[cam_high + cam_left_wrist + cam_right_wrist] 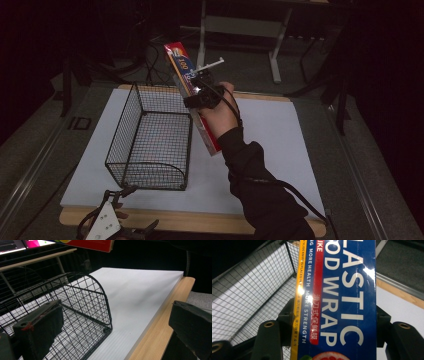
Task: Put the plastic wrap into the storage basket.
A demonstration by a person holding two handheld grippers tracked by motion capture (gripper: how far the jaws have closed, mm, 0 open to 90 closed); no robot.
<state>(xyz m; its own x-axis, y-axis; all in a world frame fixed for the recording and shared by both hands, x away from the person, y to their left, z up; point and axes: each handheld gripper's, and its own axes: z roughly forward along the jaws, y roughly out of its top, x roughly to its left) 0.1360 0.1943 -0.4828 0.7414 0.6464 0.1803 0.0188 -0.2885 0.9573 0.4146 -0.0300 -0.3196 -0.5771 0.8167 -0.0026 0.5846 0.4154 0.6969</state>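
Observation:
A long plastic wrap box, blue and red with white lettering, is held tilted in the air just right of a black wire basket. My right gripper is shut on the box's middle; in the right gripper view the box runs up between the jaws, the basket behind it. My left gripper rests at the table's near left edge, open. In the left gripper view its jaws stand wide apart, with the basket's rounded end ahead and the box's end at the top.
The basket stands open-topped on a white board laid over a wooden table. A desk frame and cables lie on the floor behind. The board's right half is bare.

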